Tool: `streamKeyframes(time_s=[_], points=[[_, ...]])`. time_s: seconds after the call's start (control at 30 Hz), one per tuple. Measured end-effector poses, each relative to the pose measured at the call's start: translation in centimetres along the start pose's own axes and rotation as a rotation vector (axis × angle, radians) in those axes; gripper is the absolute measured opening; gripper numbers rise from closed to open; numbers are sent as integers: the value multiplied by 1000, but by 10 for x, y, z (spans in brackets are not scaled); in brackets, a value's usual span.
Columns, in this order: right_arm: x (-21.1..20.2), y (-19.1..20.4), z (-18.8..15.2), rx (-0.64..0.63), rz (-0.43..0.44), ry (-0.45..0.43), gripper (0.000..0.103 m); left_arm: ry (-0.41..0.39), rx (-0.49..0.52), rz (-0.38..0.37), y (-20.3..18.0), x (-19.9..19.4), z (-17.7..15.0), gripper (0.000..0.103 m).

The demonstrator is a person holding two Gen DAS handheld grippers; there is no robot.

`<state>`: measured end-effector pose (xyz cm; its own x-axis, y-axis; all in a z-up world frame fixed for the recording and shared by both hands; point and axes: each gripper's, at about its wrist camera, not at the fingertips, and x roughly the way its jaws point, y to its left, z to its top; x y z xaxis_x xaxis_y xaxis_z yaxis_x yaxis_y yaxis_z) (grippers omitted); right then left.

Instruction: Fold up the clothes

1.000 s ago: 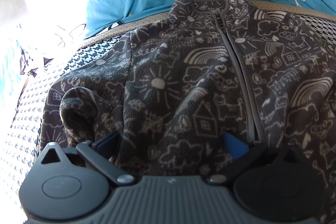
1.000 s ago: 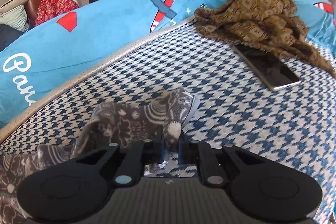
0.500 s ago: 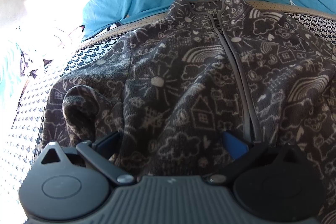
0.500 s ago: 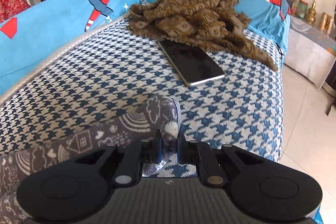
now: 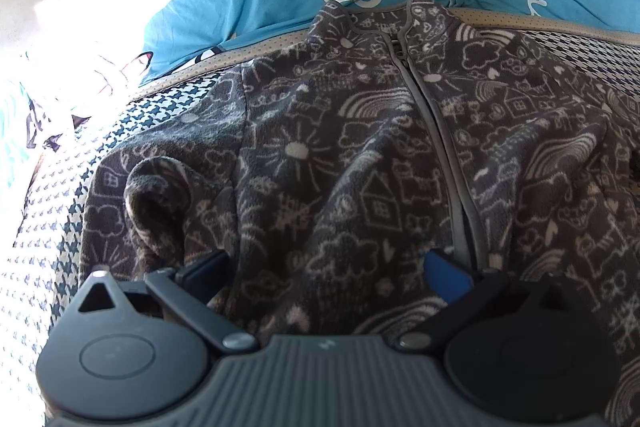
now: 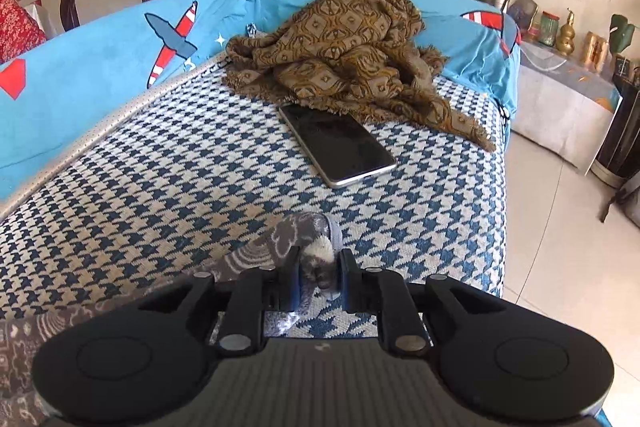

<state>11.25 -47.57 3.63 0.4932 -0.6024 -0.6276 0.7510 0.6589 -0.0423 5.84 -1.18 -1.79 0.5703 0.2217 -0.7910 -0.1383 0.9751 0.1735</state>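
Observation:
A dark grey fleece jacket (image 5: 360, 155) with white doodle print lies front-up on the houndstooth sofa cover (image 5: 48, 211), zipper closed, collar toward the blue backrest. My left gripper (image 5: 324, 267) is open, its fingers spread wide over the jacket's lower front, holding nothing. The jacket's near sleeve is bunched at the left. In the right wrist view the jacket's sleeve cuff (image 6: 308, 239) lies stretched out on the cover, and my right gripper (image 6: 318, 279) is shut on the cuff's end.
A crumpled brown patterned scarf (image 6: 344, 59) and a dark phone (image 6: 338, 143) lie farther along the seat. The blue airplane-print backrest (image 6: 100, 63) runs along the left. The seat's edge drops to a tiled floor (image 6: 560, 227) at right, with cabinets and plants behind.
My right gripper has pulled the sleeve cuff outward along the seat toward the phone, stretching the sleeve. My left gripper stayed open and shifted slightly over the jacket.

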Motion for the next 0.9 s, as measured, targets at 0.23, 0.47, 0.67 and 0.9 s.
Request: streamKeyframes(time_s=[0.23, 0.47, 0.67, 0.9], points=[[-19, 19, 5, 9, 135, -37, 30, 5, -13, -13, 3, 0, -2, 103], [-28, 58, -7, -50, 364, 18, 32, 12, 20, -13, -2, 3, -6, 103], [-35, 94, -23, -152, 589, 79, 32, -11, -37, -48, 12, 1, -1, 103], [-56, 132, -42, -244, 769, 74, 32, -11, -105, -23, 27, 7, 11, 103]])
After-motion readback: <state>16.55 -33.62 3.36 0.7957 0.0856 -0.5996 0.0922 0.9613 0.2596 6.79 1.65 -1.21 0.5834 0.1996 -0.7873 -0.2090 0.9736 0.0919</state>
